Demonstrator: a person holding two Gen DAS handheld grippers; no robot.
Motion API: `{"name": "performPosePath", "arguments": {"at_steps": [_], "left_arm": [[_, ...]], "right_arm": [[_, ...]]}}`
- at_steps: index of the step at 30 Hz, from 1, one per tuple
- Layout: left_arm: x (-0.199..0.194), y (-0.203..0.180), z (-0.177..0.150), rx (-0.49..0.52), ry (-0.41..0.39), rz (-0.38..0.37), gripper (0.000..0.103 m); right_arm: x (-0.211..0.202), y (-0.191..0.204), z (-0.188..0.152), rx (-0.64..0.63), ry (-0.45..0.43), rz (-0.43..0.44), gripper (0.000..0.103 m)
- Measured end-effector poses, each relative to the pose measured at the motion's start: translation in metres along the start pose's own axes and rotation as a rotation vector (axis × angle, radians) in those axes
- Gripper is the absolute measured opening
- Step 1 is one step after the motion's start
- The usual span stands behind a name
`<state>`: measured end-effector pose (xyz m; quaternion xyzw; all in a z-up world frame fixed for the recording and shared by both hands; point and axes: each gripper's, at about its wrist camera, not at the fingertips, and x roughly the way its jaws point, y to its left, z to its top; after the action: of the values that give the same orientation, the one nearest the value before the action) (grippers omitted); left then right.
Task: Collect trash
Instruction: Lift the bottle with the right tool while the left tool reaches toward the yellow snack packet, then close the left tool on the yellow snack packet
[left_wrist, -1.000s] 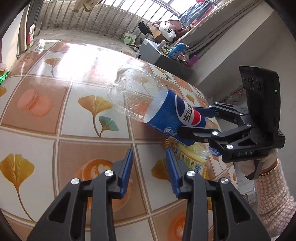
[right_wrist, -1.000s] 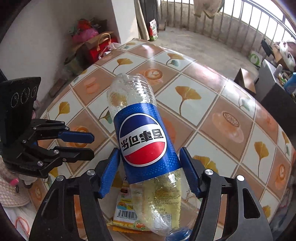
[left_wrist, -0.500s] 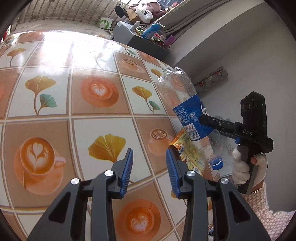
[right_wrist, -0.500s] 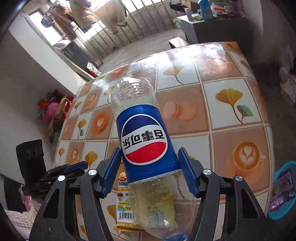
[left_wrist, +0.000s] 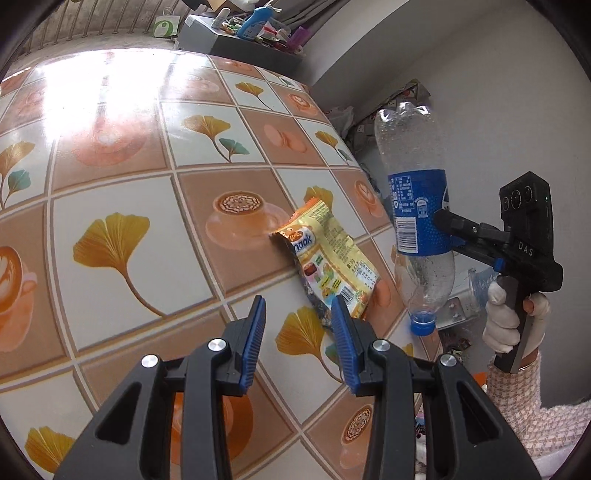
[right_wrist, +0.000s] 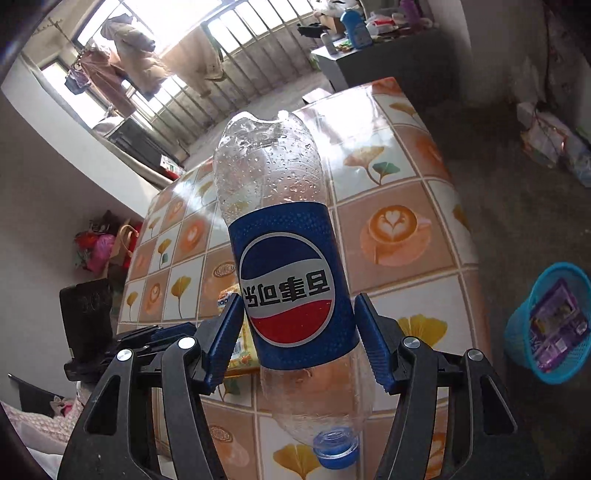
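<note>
Right gripper: jaws clamped on the blue label of an empty plastic bottle, which hangs cap-down, its blue cap at 6 o'clock in the right wrist view and its clear base at 12 o'clock. Left gripper: jaws partly apart with nothing between them, poised above the worktop, a surface patterned with ginkgo-leaf and coffee-cup tiles.

Left wrist view only: a yellow snack wrapper lies flat on the worktop just beyond the left jaws, toward 1 o'clock, near the worktop's edge. At 3 o'clock the bottle is seen side-on, beyond that edge, carried by the right gripper in a white-gloved hand with a checked sleeve.

Right wrist view only: a blue basket stands on the floor at 3 o'clock, well apart from the worktop, with purple packaging inside it. The wrapper shows only as a sliver behind the bottle at 9 o'clock, with the left gripper below it at 8 o'clock.
</note>
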<state>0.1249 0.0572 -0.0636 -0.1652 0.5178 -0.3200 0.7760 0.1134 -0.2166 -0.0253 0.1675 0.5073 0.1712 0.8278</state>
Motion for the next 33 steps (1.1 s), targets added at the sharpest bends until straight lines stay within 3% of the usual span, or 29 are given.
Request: {"name": "performPosePath", "arguments": {"at_steps": [4,12,23,33], "left_arm": [[0.013,-0.009,-0.001,-0.010,0.018,-0.013,0.037],[0.034,-0.017,0.007,-0.032,0.014,-0.045,0.037],[0.016,-0.039,0.012,0.037,-0.091,-0.161,0.037],[0.032,-0.057,0.019,0.100,-0.107,-0.094,0.037]], "right_arm": [[0.017,-0.004,-0.011,0.000,0.021,-0.061,0.057],[0.017,-0.005,-0.018,0.036,-0.002,-0.015,0.057],[0.014,-0.011,-0.020,0.059,-0.006,0.011,0.057],[0.013,-0.013,-0.020,0.073,-0.004,0.028,0.057]]}}
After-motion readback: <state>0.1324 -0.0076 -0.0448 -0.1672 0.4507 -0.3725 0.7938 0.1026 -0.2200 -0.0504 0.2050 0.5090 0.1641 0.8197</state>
